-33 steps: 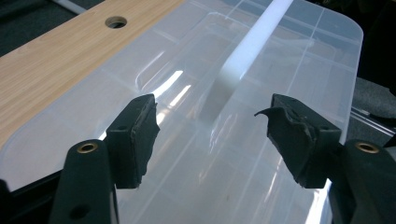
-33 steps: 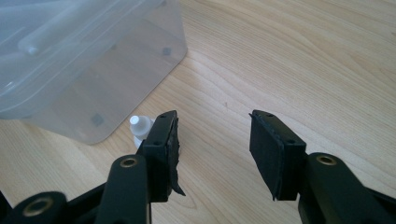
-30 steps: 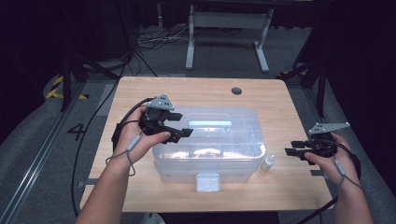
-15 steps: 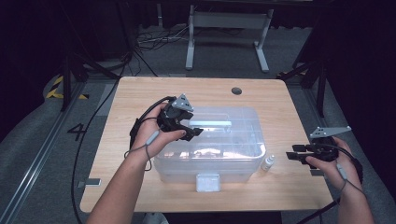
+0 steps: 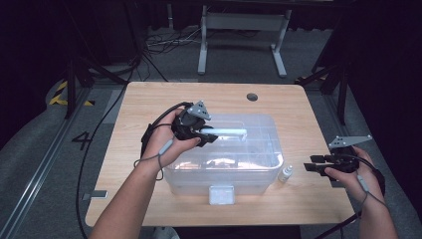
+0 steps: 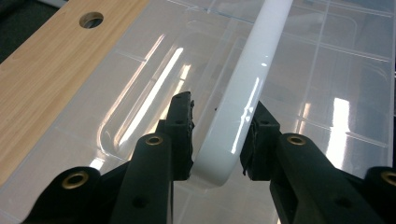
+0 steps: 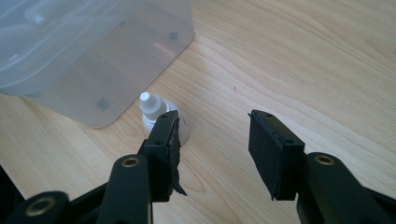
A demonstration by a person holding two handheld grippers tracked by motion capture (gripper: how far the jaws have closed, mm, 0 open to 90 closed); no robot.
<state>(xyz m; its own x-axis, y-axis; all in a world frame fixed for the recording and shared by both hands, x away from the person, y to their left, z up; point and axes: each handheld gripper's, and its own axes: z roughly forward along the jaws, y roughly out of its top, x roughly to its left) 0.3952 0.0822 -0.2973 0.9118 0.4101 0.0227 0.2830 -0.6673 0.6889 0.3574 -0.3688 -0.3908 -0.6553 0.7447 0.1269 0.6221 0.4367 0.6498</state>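
A clear plastic storage box (image 5: 249, 164) with a lid stands mid-table, a white handle (image 5: 231, 132) lying across the lid. My left gripper (image 5: 211, 135) rests on the lid at the handle's left end. In the left gripper view its jaws (image 6: 223, 105) have just been closing and now press on the white handle (image 6: 261, 56) from both sides. A small white dropper bottle (image 5: 285, 174) stands on the table by the box's right front corner. My right gripper (image 5: 309, 166) hovers open just right of it. In the right gripper view the bottle (image 7: 152, 105) peeks out behind the left jaw, outside the gap (image 7: 214, 116).
The wooden table (image 5: 149, 104) has a round cable hole (image 5: 252, 96) at its far edge. A white latch (image 5: 221, 194) sits on the box's front wall. Inside the box faint pale items show through the lid. Dark floor, cables and a stand surround the table.
The left hand has moved right from the box's left edge onto the lid, and its jaws have narrowed around the handle. The right hand has stayed where it was.
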